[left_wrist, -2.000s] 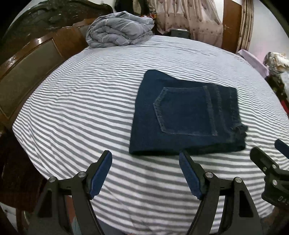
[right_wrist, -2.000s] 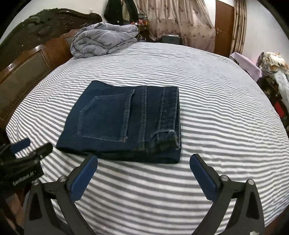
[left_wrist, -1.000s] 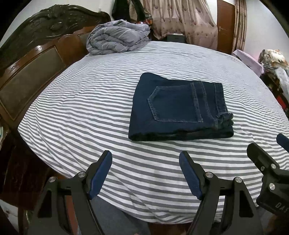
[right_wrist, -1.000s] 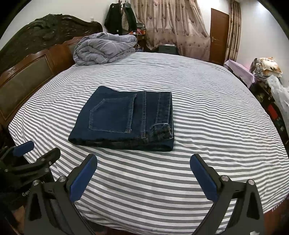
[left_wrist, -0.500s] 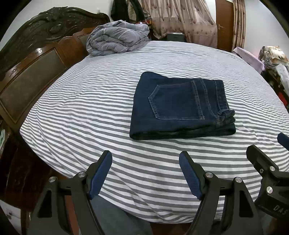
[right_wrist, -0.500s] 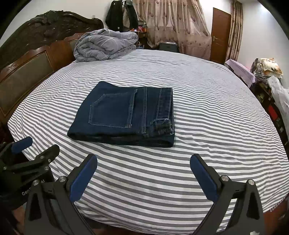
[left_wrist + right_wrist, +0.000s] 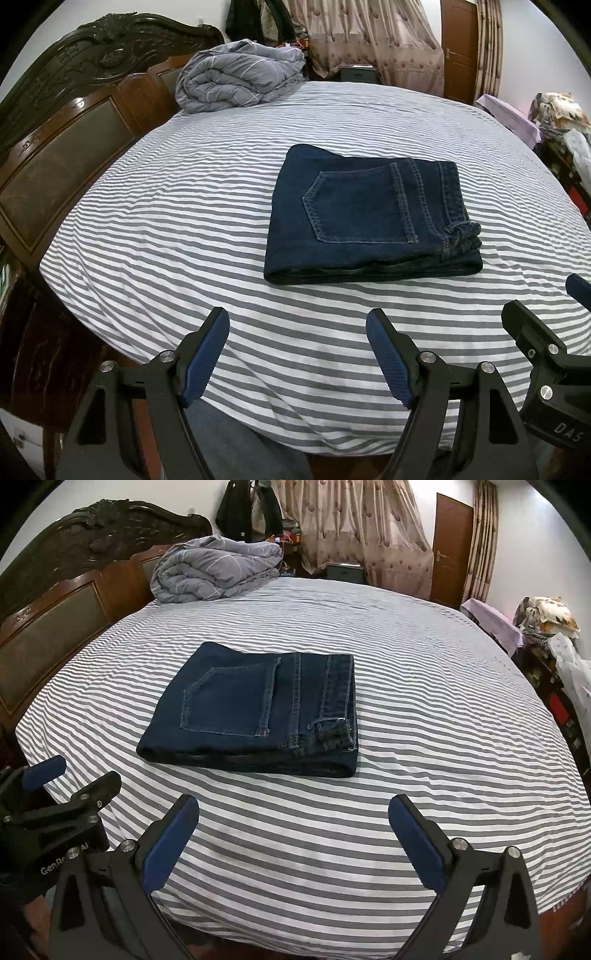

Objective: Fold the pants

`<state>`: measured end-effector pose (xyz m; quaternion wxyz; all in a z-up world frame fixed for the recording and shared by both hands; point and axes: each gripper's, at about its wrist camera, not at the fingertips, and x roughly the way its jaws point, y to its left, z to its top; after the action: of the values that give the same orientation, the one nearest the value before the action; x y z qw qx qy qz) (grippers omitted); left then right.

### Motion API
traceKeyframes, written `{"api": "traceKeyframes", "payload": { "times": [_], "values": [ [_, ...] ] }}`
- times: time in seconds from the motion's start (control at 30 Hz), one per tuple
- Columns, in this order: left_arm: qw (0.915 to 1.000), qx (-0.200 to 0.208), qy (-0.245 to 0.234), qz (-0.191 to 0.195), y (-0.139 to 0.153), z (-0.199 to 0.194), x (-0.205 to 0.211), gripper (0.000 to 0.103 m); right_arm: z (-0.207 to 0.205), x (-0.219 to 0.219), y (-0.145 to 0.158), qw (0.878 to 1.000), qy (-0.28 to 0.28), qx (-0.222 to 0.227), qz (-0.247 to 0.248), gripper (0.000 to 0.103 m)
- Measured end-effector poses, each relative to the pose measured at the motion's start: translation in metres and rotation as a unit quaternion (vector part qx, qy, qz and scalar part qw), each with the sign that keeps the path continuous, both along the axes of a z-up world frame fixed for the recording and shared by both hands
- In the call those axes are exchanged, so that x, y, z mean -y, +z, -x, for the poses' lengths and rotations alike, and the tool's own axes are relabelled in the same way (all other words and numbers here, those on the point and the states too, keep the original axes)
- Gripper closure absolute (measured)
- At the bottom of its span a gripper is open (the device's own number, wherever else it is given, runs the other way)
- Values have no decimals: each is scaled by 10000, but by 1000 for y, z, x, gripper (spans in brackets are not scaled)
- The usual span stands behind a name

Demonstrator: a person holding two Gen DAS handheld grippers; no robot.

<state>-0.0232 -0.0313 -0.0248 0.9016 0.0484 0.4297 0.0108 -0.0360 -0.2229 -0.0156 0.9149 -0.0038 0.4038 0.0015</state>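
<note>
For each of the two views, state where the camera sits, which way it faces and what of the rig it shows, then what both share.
Left wrist: sits on the left tongs, open, facing across the striped bed at the folded jeans; the right tongs intrude at lower right.
Right wrist: sits on the right tongs, open, facing the same way; the left tongs intrude at lower left.
Shared: jeans, bed, grey quilt, headboard, curtains.

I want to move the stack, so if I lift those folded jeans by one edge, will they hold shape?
Probably not: the folded jeans are thick, soft layers, so they would likely droop and unfold. The loose hem corner would probably flop first.
</note>
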Motion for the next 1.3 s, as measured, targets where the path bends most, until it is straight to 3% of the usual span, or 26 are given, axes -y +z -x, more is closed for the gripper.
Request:
{"api": "traceKeyframes", "payload": {
  "times": [1.3],
  "values": [
    [9998,2,-125,-134,-7,-5,0,26,-1,10,-9,9999,-6,-128,-74,1]
  ]
}}
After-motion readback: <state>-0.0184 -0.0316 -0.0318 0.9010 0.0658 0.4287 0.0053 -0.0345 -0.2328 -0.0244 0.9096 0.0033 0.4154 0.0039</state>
